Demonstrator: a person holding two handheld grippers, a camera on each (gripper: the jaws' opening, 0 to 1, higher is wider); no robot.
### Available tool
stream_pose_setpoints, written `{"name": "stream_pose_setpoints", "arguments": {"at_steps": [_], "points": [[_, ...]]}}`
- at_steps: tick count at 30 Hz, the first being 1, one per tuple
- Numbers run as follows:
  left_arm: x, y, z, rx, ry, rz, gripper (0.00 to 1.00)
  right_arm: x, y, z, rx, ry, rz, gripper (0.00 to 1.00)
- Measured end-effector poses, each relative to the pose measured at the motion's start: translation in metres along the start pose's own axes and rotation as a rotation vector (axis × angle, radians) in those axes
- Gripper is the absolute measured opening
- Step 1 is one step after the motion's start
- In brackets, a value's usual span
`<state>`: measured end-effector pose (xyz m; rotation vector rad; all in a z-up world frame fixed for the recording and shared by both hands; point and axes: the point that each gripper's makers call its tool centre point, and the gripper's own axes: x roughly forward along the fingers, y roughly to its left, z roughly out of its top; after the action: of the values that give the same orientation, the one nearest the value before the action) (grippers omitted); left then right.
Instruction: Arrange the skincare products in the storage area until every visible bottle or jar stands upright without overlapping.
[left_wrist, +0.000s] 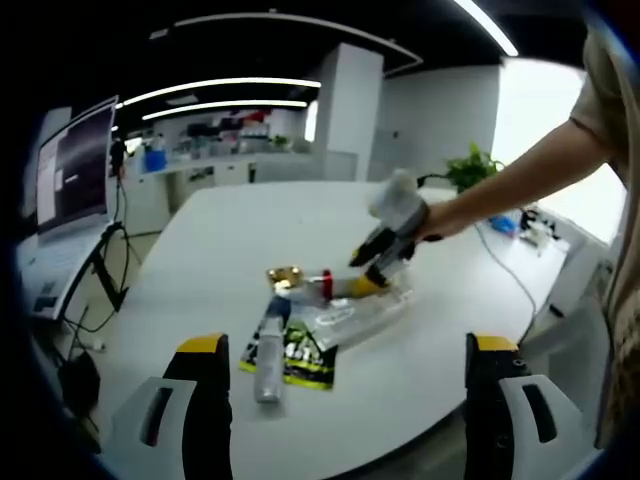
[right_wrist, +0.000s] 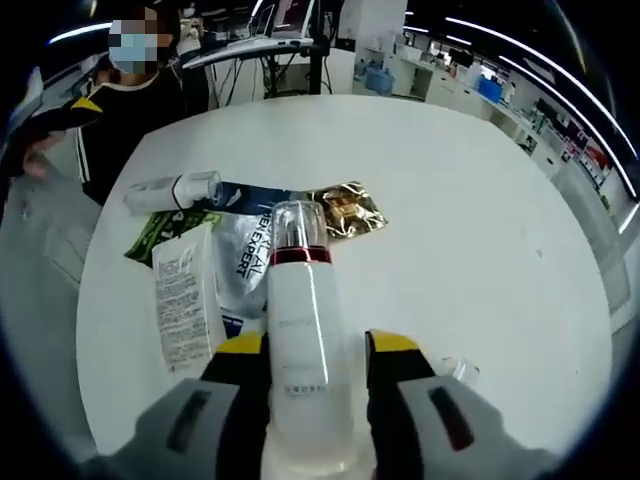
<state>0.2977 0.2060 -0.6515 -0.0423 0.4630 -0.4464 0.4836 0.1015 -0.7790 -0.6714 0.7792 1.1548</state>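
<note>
White bottle (right_wrist: 300, 330) between right gripper (right_wrist: 318, 372) fingers, white table (right_wrist: 480, 220), office behind

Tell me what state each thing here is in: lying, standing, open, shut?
left gripper: open, hovering above the table, holding nothing.
right gripper: shut on the white bottle.
white bottle: held between the jaws, clear cap on, red band under it.
clear bottle: lying on its side on the table.
green packet: lying flat, partly under the clear bottle.
gold packet: lying flat, crinkled.
white sachet: lying flat.
round table: white.
</note>
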Motion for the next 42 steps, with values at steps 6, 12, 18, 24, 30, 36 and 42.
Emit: {"name": "stream_pose_setpoints", "arguments": {"at_steps": [6, 12, 18, 24, 30, 36, 42], "points": [[0.001, 0.0, 0.0, -0.002, 0.0, -0.003, 0.95, 0.005, -0.001, 0.004, 0.001, 0.028, 0.018, 0.33], [0.0, 0.0, 0.0, -0.003, 0.0, -0.003, 0.95, 0.01, 0.002, 0.008, -0.011, 0.057, 0.047, 0.32], [0.0, -0.001, -0.001, -0.001, 0.004, -0.004, 0.95, 0.011, 0.003, 0.007, -0.035, 0.099, 0.076, 0.31], [0.001, -0.001, -0.001, 0.001, 0.009, -0.005, 0.94, 0.012, 0.003, 0.007, -0.035, 0.131, 0.071, 0.31], [0.001, -0.001, -0.001, 0.001, 0.009, -0.004, 0.94, 0.011, 0.003, 0.006, -0.038, 0.133, 0.068, 0.3], [0.001, -0.001, -0.002, 0.003, 0.01, -0.006, 0.94, 0.01, 0.003, 0.006, -0.029, 0.127, 0.038, 0.3], [0.001, -0.003, -0.002, 0.008, 0.013, -0.012, 0.94, 0.01, 0.001, 0.006, -0.023, 0.11, 0.009, 0.29]]}}
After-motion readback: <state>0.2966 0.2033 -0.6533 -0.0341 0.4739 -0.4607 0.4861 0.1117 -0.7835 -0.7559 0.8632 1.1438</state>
